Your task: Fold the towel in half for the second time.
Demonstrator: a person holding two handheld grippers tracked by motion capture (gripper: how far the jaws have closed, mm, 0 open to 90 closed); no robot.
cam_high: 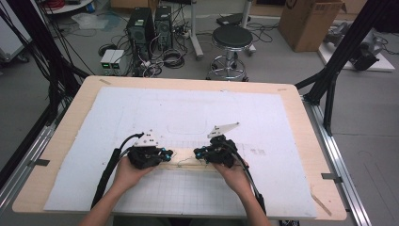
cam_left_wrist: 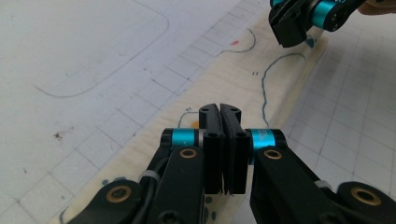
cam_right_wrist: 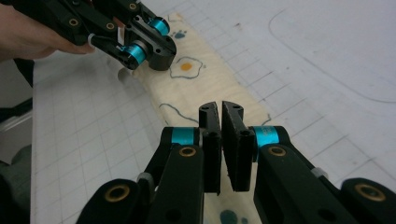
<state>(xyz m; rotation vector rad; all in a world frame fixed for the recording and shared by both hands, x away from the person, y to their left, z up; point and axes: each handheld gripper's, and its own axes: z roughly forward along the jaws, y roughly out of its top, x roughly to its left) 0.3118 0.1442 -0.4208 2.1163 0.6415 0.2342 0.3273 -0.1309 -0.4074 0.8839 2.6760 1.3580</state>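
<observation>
Folded cloth strip [cam_high: 186,159], cream with fried-egg and paw prints, lies across the near middle of the white mat [cam_high: 263,113] on the table [cam_high: 66,136], between the two hands.

Left gripper [cam_high: 162,153] at the strip's left end; right gripper [cam_high: 200,152] at its right end, tips facing each other.

Left gripper view: jaws pressed together over the strip [cam_left_wrist: 243,79], nothing visible between them; whether a fabric edge is pinched underneath cannot be told. Right gripper view: jaws nearly closed, thin slit, likewise no cloth seen in the gap; strip [cam_right_wrist: 196,88] runs on under them toward the other gripper [cam_right_wrist: 156,49].

Judgement: folding or smoothing step, strip already narrow. Next move likely needs each end re-opened and gripped at an edge, then lifted evenly so the fold stays aligned
</observation>
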